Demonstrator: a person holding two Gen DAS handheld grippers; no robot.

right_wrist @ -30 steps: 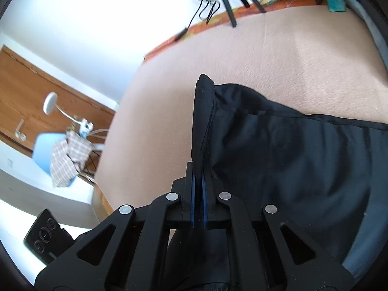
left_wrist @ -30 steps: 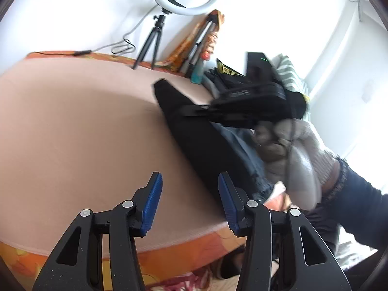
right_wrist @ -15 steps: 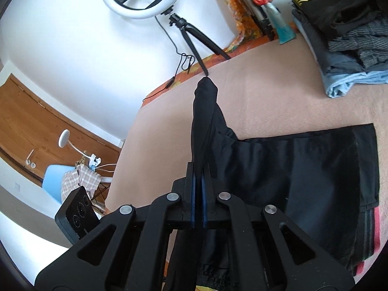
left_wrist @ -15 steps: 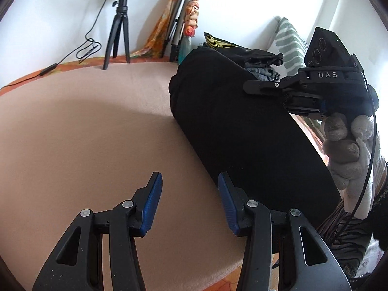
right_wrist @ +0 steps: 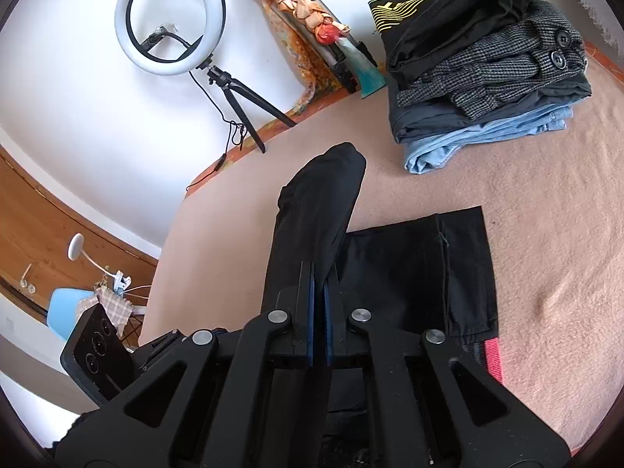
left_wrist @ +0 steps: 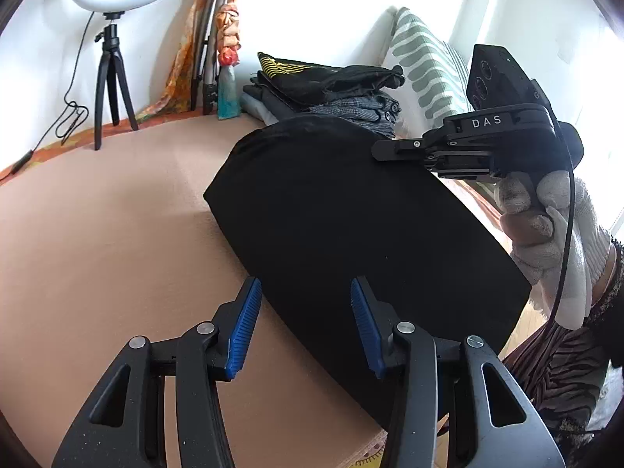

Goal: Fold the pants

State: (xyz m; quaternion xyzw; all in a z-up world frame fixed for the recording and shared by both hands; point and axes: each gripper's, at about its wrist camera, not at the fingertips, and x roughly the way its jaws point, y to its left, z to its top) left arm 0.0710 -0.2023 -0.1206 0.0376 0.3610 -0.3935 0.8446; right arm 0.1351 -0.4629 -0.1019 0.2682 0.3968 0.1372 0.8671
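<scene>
Black pants hang from my right gripper, lifted above the beige bed cover and draping like a sheet. In the right wrist view my right gripper is shut on a bunched edge of the pants, and the lower part of the pants lies flat on the cover. My left gripper is open and empty, its jaws just in front of the hanging cloth's lower left edge, near the bed's front edge.
A stack of folded clothes sits at the back right of the bed, next to a striped pillow. A ring light on a tripod and a folded tripod wrapped in orange cloth stand by the wall.
My right gripper has lifted the pants edge higher and to the right, so the cloth now hangs as a broad sheet. My left gripper has stayed open and moved closer to the cloth.
</scene>
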